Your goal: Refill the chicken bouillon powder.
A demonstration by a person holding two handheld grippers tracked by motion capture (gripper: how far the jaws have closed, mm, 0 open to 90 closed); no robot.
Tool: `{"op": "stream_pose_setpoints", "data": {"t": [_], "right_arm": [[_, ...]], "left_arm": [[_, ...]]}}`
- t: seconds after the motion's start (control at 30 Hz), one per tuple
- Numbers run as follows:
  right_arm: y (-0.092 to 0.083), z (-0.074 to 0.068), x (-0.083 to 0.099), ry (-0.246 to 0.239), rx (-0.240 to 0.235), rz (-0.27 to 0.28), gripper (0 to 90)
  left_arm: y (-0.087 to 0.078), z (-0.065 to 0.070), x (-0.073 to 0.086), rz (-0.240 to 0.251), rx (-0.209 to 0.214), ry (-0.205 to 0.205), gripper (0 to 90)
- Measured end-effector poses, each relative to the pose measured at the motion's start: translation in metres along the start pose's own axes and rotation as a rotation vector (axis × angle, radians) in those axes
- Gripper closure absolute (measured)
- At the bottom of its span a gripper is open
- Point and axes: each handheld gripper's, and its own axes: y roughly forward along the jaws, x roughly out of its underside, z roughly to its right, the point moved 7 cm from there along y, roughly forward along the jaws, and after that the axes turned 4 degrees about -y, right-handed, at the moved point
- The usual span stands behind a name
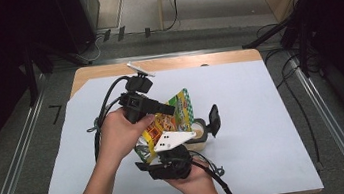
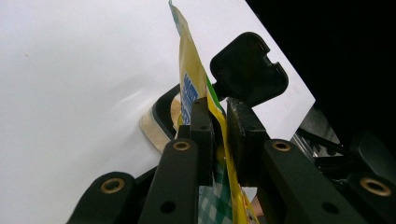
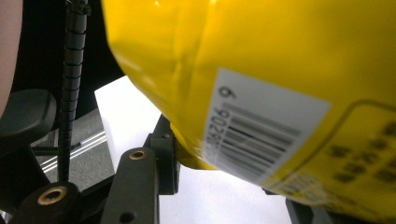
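I have a yellow snack pouch (image 1: 166, 123) held up off the white sheet (image 1: 263, 115) that covers the wooden table (image 1: 165, 63), with one set of tongs on each end of it. My left gripper (image 1: 169, 110) comes at it from the near-left side, and in the left gripper view its two black jaws are pressed flat against either face of the pouch's thin top edge (image 2: 205, 100), so it is clamped on the pouch there. My right gripper (image 1: 159, 151) sits lower, nearer to me, under the grey three-cornered plate (image 1: 173, 139); in the right gripper view the pouch (image 3: 261, 79) bulges across the top, its barcode label (image 3: 254, 135) facing the camera, and its lower edge runs down against the one jaw I can see, but the other jaw is hidden behind the bag, so I cannot tell whether that gripper is pinching it. Just beyond the pouch, on the sheet, lies a round wooden disc with a black frame (image 2: 163, 116) and a black flap (image 1: 213, 120) standing up from it
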Motion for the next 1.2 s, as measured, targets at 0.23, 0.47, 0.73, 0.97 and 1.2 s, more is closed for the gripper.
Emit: {"op": "stream_pose_setpoints", "data": {"t": [0.23,0.47,0.73,0.97,1.2], "right_arm": [[0.0,-0.0002,-0.0004,-0.005,-0.002,-0.002,59.7],[-0.0001,0.0,-0.0002,0.001,-0.004,-0.003,59.7],[-0.0004,0.0,-0.0003,0.0,-0.008,-0.003,59.8],[-0.0004,-0.0002,-0.0002,0.01,-0.012,-0.008,60.0],[-0.0012,0.0004,-0.0007,0.015,-0.015,-0.005,60.1]], "left_arm": [[-0.0007,-0.0012,0.0,-0.001,0.001,-0.001,81.5],[0.0001,-0.0008,-0.0001,0.001,0.0,0.0,81.2],[-0.0001,-0.0004,0.0,0.003,0.0,0.001,80.6],[0.0008,-0.0004,0.0002,-0.002,0.003,0.001,80.3],[0.0011,0.0005,-0.0002,0.001,0.003,0.003,79.0]]}}
